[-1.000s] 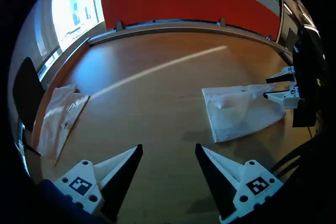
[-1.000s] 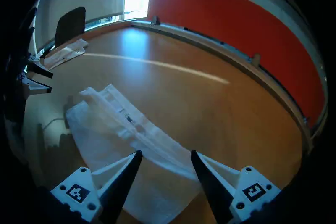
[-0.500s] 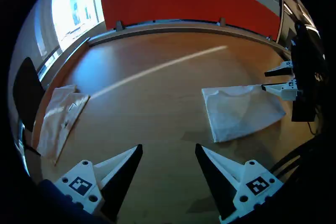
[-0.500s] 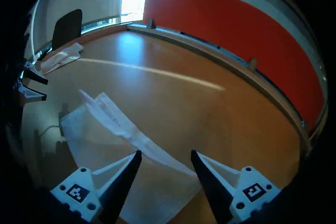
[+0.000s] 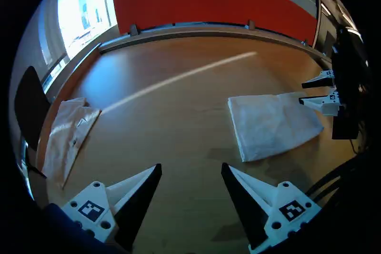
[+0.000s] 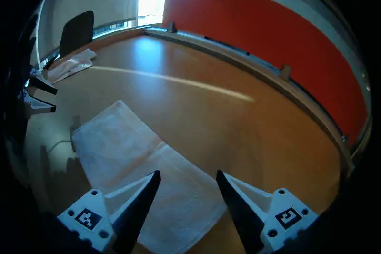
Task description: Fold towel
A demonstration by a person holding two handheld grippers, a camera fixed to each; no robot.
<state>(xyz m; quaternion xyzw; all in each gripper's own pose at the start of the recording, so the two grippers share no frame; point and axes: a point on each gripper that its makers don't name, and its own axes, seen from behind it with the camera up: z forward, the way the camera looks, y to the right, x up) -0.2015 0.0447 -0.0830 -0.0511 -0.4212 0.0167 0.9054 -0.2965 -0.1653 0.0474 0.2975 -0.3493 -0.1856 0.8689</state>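
Towel is lying flat as a folded rectangle on the wooden table, spreading just ahead of and beneath the right gripper, whose fingers are standing apart and gripping nothing. The left gripper is pointing across the table with the towel well ahead to its right; its fingers are likewise gaping and empty. Another cloth is resting far to its left.

Matt white cloth towel, glossy wooden table
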